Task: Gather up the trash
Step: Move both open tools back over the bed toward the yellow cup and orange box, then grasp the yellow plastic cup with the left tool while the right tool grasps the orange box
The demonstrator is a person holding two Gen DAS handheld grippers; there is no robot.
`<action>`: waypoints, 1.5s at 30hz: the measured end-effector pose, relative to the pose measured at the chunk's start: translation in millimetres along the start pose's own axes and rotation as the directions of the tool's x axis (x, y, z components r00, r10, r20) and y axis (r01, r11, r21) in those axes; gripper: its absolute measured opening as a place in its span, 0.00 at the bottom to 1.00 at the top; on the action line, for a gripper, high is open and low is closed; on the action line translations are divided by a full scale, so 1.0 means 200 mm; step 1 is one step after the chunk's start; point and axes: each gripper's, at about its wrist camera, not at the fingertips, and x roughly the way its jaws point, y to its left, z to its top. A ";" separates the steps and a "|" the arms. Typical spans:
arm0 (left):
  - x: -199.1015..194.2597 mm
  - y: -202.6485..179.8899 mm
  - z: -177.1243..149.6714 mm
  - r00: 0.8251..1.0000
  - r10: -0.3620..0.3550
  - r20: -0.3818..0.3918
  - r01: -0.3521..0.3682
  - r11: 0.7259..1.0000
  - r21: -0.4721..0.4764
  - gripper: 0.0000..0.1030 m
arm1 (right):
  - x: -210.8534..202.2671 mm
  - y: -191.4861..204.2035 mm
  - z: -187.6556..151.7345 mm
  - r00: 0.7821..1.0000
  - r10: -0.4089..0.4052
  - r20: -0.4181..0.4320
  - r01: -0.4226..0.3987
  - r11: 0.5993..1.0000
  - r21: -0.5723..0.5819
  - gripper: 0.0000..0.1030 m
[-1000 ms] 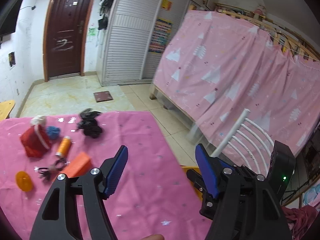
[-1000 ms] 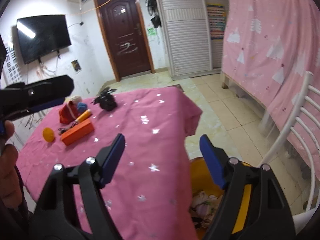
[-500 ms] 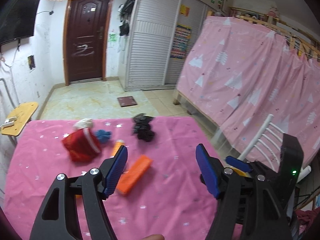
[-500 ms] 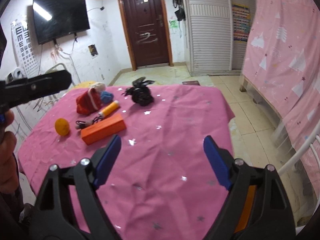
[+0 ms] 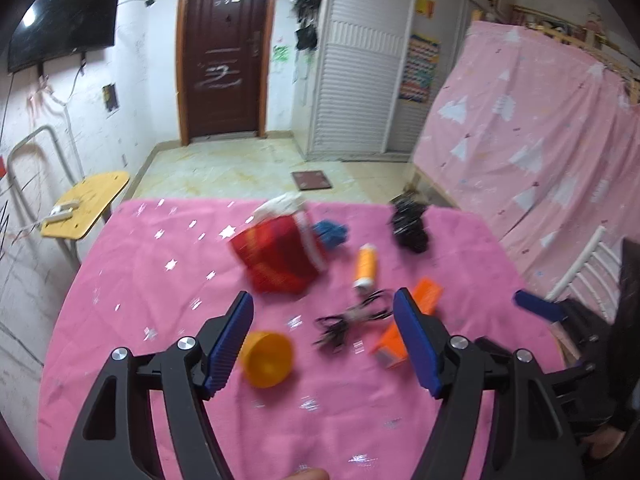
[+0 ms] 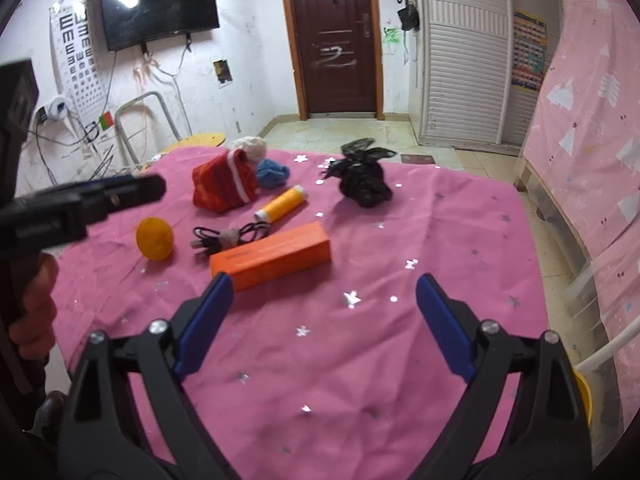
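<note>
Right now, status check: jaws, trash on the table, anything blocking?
Left gripper and right gripper: jaws open, empty. Orange box, black bag, orange tube lie on the pink tablecloth. Nothing blocking.

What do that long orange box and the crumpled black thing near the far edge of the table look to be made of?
The orange box looks like matte printed cardboard: crisp folded edges, flat faces, faint lettering along one side. The black thing seems to be thin plastic film, probably a knotted bag: glossy, crinkled, with twisted ends sticking up. Both lie on a soft pink tablecloth.
</note>
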 end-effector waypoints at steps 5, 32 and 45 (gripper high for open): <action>0.08 0.13 -0.07 0.998 0.023 -0.050 -0.026 0.999 -0.043 0.63 | 0.06 0.05 0.03 1.000 0.015 -0.020 -0.015 1.000 -0.023 0.88; 0.28 0.15 -0.13 0.987 0.050 -0.152 -0.050 0.999 0.000 0.37 | 0.36 0.21 0.14 0.988 0.046 -0.145 -0.064 0.991 -0.118 0.94; 0.25 0.19 -0.11 0.989 0.047 -0.142 -0.052 0.998 -0.030 0.32 | 0.43 0.25 0.14 0.979 0.046 -0.198 -0.072 0.989 -0.129 0.88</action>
